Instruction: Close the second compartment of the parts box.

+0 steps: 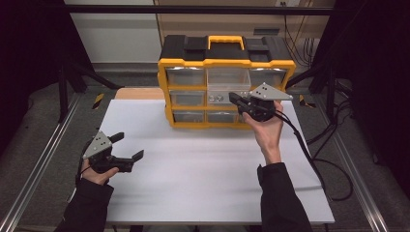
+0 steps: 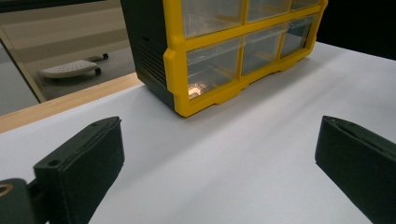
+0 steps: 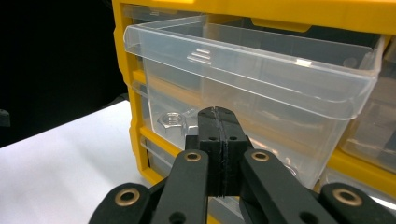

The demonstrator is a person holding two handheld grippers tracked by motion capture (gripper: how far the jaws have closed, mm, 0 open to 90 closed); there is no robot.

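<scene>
A yellow and black organiser cabinet [image 1: 225, 63] with clear drawers stands at the back of the white board [image 1: 193, 179]. Its upper middle drawer [image 1: 228, 87] is pulled out. In the right gripper view this clear drawer [image 3: 261, 84] holds a metal nut [image 3: 172, 121]. My right gripper [image 1: 233, 98] is shut with nothing between its jaws. Its tip [image 3: 218, 116] sits right at the drawer's front wall; whether it touches I cannot tell. My left gripper [image 1: 129, 146] rests open near the board's left edge. Bare board lies between its fingers [image 2: 84, 163], and it faces the cabinet [image 2: 205, 60].
A small shiny part [image 2: 198, 88] lies in the cabinet's bottom corner drawer. A black cable [image 1: 309, 154] trails from the right gripper across the board's right side. Metal rails [image 1: 38, 164] run along both sides, and a wooden strip [image 1: 138, 93] lies behind the board.
</scene>
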